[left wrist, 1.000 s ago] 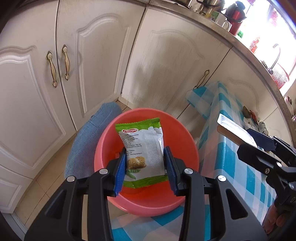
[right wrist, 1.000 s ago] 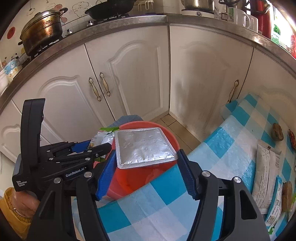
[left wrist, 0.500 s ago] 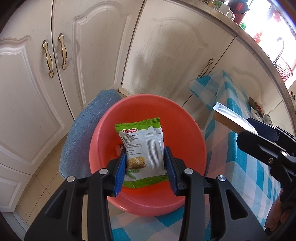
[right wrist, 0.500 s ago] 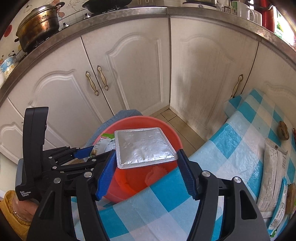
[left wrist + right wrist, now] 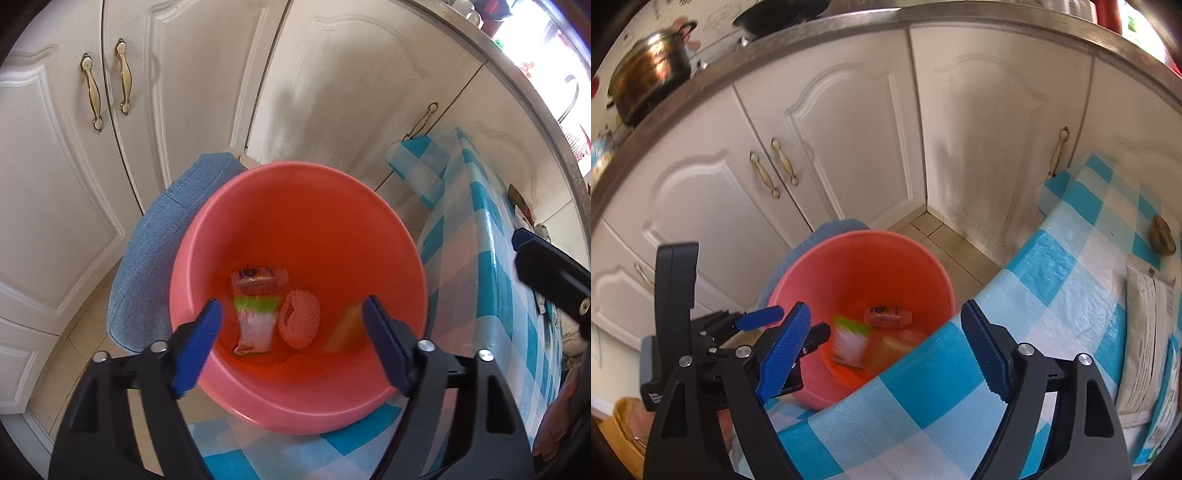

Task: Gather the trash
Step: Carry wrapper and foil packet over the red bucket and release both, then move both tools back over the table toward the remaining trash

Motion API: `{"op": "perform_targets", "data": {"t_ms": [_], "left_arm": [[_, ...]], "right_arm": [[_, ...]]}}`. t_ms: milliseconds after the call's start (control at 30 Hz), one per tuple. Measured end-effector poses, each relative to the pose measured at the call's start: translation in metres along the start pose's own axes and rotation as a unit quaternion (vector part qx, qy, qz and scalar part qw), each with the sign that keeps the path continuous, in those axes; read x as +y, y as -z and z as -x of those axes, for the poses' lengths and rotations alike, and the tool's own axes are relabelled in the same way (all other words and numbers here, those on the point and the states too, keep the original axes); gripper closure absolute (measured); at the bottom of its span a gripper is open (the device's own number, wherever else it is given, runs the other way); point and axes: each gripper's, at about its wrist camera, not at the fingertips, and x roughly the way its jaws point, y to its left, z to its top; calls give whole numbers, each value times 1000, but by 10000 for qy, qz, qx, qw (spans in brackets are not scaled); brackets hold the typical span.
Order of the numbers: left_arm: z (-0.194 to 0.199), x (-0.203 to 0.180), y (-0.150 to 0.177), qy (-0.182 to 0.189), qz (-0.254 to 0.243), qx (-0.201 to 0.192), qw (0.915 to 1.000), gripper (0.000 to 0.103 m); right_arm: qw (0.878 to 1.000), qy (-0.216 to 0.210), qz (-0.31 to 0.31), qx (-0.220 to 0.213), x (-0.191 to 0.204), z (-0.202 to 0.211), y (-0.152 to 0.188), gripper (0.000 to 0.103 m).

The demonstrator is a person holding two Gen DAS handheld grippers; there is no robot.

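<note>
Left wrist view: the left gripper [image 5: 291,338] hangs over the red bucket [image 5: 369,206], jaws just opened with nothing between them; below lie the green snack packet [image 5: 256,323], a pink wrapper [image 5: 258,282] and foam netting [image 5: 300,323]

Right wrist view: the right gripper [image 5: 886,345], jaws likewise just opened and empty, also above the bucket; more wrappers [image 5: 1145,343] lie to its right on the counter [image 5: 1052,280]

Glossy plastic bucket [image 5: 295,206], woven blue cloth [image 5: 155,251], shiny checked tablecloth [image 5: 1052,295].

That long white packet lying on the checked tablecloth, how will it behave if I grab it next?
The white packet lies flat and creased, so it is probably floppy and light. Its film looks glossy, so it may slip on the tablecloth.
</note>
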Motion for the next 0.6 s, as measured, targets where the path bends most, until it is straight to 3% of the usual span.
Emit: {"op": "perform_targets", "data": {"t_ms": [133,267,467,600], "left_arm": [[12,7,-3,216,140,-126,9996,18],[36,14,-6,485,381,-571,9965,18],[66,7,-8,674,197,-1242,9898,16],[74,-6,-10,688,25,-1287,9893,16]], "right_arm": [[9985,-84,-416,-358,-18,27,3,15],[9956,-28,-686,-640,-35,55,11,15],[9883,158,-1257,-854,-72,88,38,15],[9823,329,-1555,-992,-96,106,61,14]]}}
